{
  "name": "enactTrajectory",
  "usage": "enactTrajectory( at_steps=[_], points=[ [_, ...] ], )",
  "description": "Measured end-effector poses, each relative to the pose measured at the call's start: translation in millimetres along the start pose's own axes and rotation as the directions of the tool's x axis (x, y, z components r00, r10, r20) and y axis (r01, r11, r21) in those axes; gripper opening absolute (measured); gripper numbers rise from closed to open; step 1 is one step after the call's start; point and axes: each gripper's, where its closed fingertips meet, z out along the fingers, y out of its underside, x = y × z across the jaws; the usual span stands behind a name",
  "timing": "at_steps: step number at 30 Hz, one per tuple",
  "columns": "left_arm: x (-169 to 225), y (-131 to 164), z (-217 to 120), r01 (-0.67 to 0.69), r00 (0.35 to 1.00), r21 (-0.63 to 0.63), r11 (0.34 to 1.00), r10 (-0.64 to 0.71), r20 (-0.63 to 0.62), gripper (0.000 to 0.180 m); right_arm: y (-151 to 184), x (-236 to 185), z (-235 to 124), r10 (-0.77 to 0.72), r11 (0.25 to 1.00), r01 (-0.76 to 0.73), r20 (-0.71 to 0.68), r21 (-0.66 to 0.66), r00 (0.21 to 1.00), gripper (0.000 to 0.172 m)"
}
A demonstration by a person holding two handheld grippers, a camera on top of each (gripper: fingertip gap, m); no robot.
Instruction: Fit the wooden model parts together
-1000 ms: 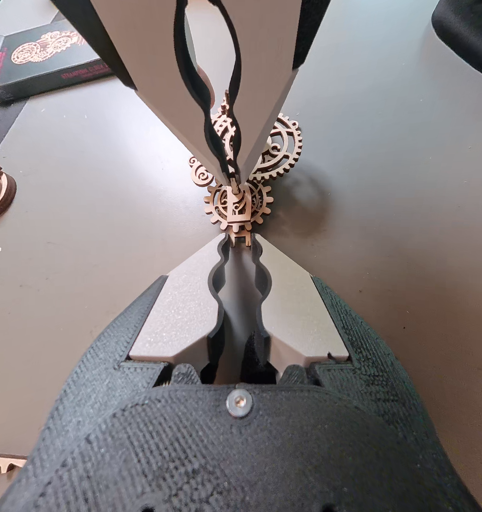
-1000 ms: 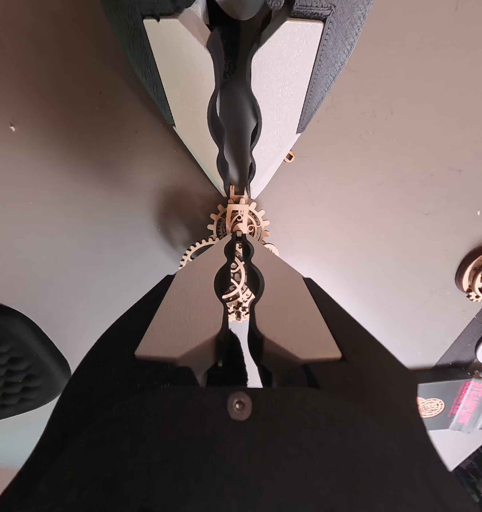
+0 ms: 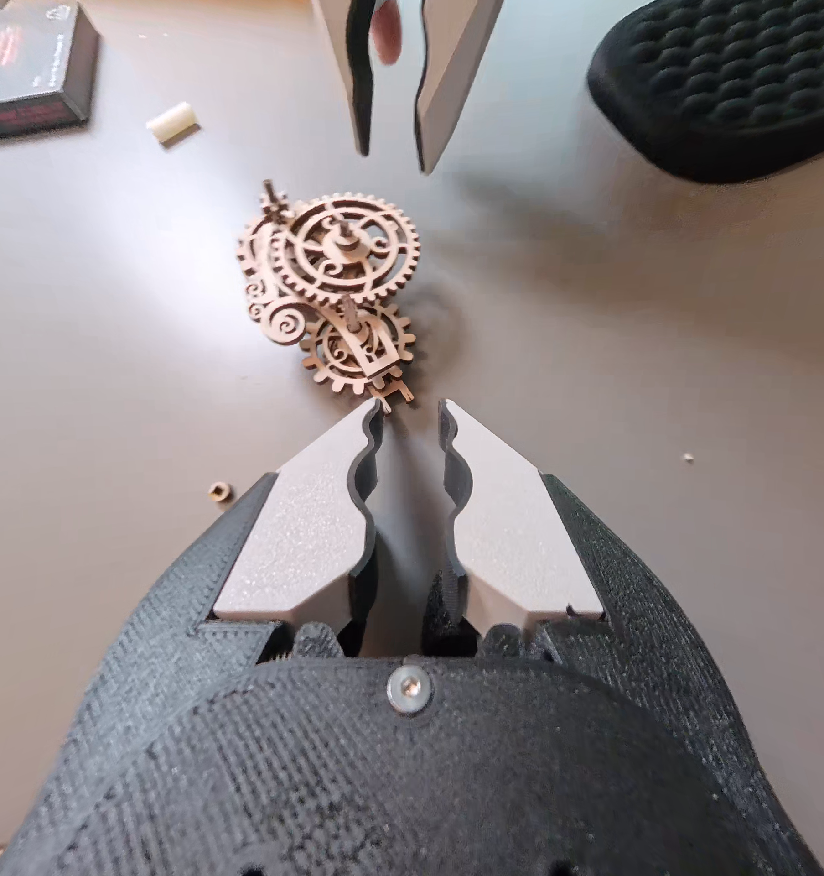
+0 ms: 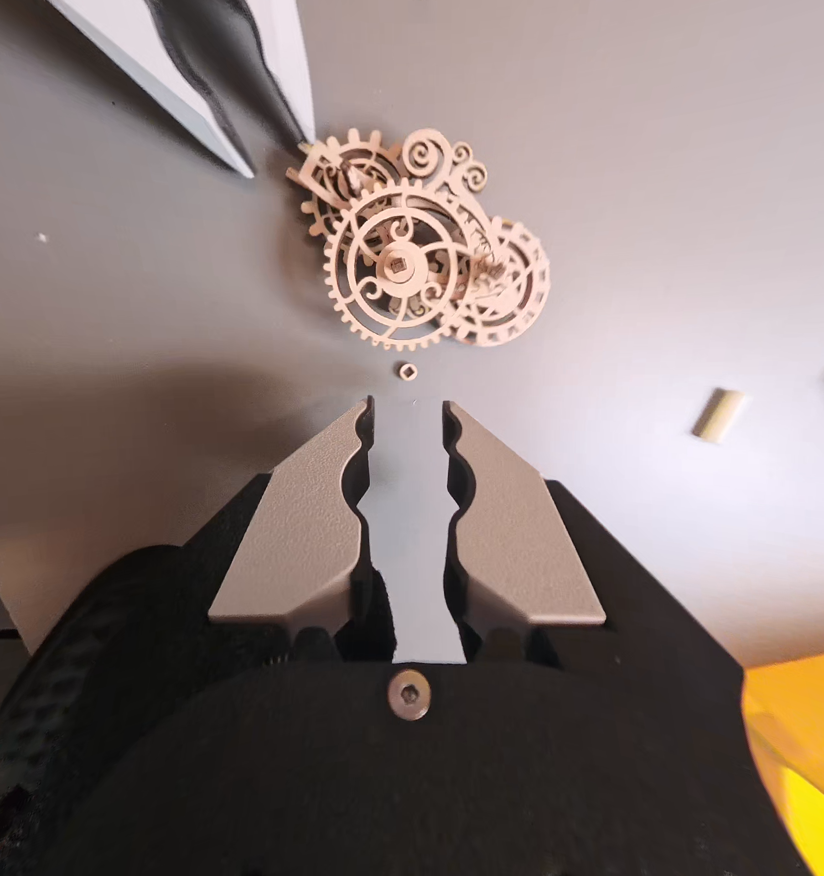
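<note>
Wooden gear model [image 3: 334,284] lying on table, left claw [image 3: 410,407] and right claw [image 4: 406,406] both parted, gripping nothing

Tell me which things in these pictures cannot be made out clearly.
- Dark flat box, left wrist view: cut off by the picture's edge.
- Yellow surface, right wrist view: cut off at the corner, blurred, kind unknown.
- Underside of the pale wooden gear model: hidden by its own gears.
</note>
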Motion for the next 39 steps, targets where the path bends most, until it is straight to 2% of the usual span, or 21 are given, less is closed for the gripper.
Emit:
enactTrajectory(
  at_steps=[5, 8, 15, 18, 26, 34, 39],
  points=[
    [32.6, -10.6, 7.8, -0.011, 0.995, 0.035, 0.999, 0.015, -0.103, 0.025, 1.5, -4.5, 10.2, 0.018, 0.998, -0.020, 0.039, 0.059, 0.999, 0.031],
    [41.2, -11.5, 10.5, -0.065, 0.992, 0.028, 0.997, 0.068, -0.102, 0.028, -0.7, -2.8, 11.0, 0.006, 0.998, -0.008, 0.029, 0.064, 1.000, 0.035],
    [7.0, -16.5, -8.6, 0.028, 1.000, 0.094, 0.995, -0.026, -0.017, 0.026, -3.0, 12.6, 15.9, -0.014, 0.997, 0.011, 0.040, 0.079, 0.999, 0.043],
    [-8.0, -10.1, -12.9, 0.072, 0.997, 0.090, 0.993, -0.074, 0.017, 0.026, -5.5, 18.1, 18.8, -0.064, 0.996, 0.056, 0.097, 0.076, 0.993, 0.040],
    [-23.0, 0.4, -15.4, 0.086, 0.995, 0.065, 0.994, -0.090, 0.052, 0.026, -29.9, 26.7, 26.0, -0.230, 0.973, 0.224, 0.202, 0.053, 0.952, 0.036],
    [-17.7, 12.2, -16.2, 0.099, 0.995, 0.020, 0.995, -0.098, -0.029, 0.023, -63.3, 37.8, 43.3, -0.375, 0.924, 0.381, 0.277, 0.035, 0.885, 0.031],
    [-1.1, 6.5, -12.3, 0.074, 0.993, 0.034, 0.997, -0.071, -0.090, 0.024, -58.9, 52.4, 34.5, -0.385, 0.920, 0.390, 0.235, 0.027, 0.892, 0.034]
  ],
)
